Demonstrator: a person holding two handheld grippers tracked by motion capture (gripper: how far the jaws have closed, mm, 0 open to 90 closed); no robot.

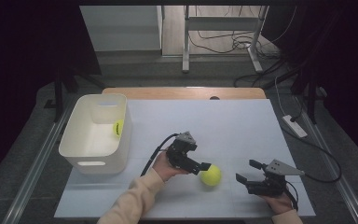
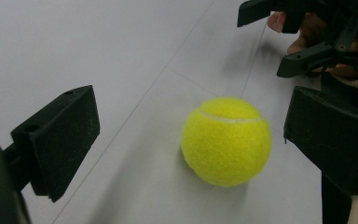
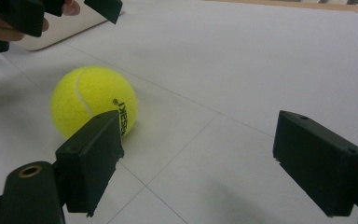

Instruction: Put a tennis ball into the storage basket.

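The left gripper (image 2: 186, 144) holds its jaws spread around the tennis ball (image 2: 226, 141), pads clear of it. The right gripper (image 3: 198, 163) rests nearby, jaws spread wide.

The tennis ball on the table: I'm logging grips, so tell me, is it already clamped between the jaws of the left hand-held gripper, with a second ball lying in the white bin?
Not clamped. The left gripper view shows the left hand-held gripper with its jaws wide apart and the tennis ball lying free on the table ahead of them, touching neither pad. The rest holds: the high view shows a second ball in the white bin.
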